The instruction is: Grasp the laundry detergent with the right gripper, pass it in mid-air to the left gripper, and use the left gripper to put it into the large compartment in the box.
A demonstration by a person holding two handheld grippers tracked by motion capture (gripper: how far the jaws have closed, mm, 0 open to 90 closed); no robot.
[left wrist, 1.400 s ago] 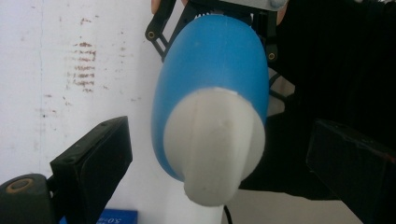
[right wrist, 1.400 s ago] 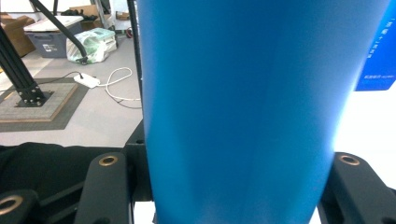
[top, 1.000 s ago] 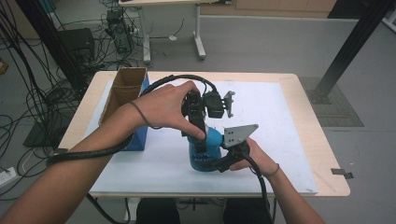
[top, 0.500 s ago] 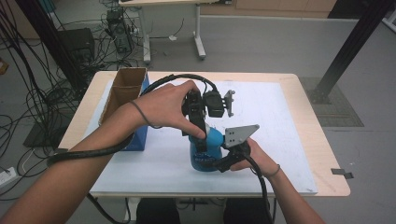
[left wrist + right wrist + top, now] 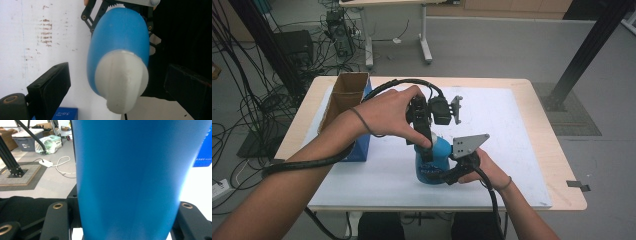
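Observation:
A blue bottle [image 5: 435, 159] with a white cap [image 5: 120, 82] stands upright on the white mat. My right gripper [image 5: 440, 172] comes in from the near right and is shut on the bottle's body [image 5: 127, 177], one jaw on each side. Its black linkage [image 5: 93, 15] appears past the bottle [image 5: 120, 32] in the left gripper view. My left gripper [image 5: 427, 146] points down over the bottle's top. Its fingers [image 5: 50, 85] stand open on either side of the cap, with a clear gap on both sides.
An open cardboard box [image 5: 344, 95] stands at the table's left edge, with a blue box [image 5: 361, 146] beside it. The white mat [image 5: 497, 125] covers most of the wooden table [image 5: 557, 150]. Cables trail from both grippers across the near left.

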